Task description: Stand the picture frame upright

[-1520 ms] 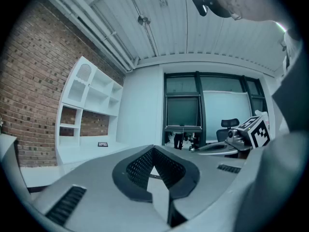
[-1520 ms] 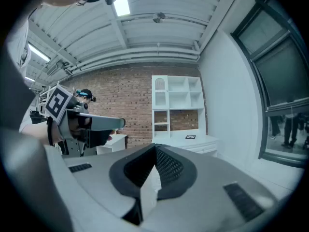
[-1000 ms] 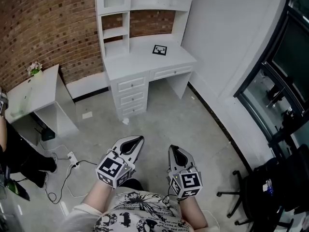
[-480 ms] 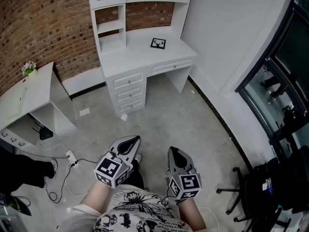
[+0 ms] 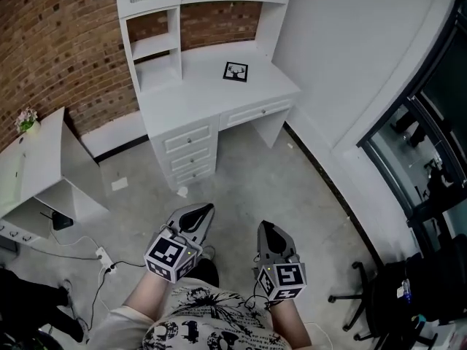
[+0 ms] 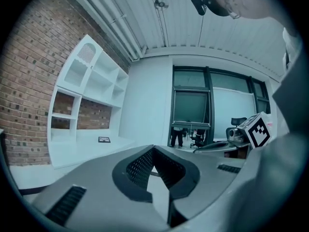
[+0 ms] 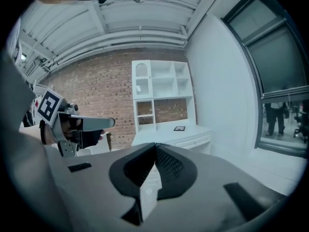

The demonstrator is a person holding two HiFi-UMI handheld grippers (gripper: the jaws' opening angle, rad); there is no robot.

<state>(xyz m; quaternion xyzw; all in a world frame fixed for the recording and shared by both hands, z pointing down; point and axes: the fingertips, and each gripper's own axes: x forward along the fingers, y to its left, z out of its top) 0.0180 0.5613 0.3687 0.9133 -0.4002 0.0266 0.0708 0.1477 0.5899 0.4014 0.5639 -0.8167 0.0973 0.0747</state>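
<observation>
A small black-edged picture frame (image 5: 235,71) with a deer-head print lies flat on the white desk (image 5: 197,97) across the room; it also shows as a small dark rectangle, the frame (image 6: 104,139) in the left gripper view and the frame (image 7: 179,128) in the right gripper view. My left gripper (image 5: 209,208) and right gripper (image 5: 262,225) are held side by side at waist height, far short of the desk. Both point toward it. The jaws of each are shut with nothing between them.
The desk has a shelf hutch (image 5: 149,46) against the brick wall and drawers (image 5: 191,153) below. A lower white table (image 5: 33,162) stands at the left, with cables (image 5: 102,257) on the floor. A black office chair (image 5: 394,297) stands at the right by dark windows (image 5: 438,144).
The desk and frame have slid lower and grown in the head view as I moved toward them. Both grippers stay shut and side by side.
</observation>
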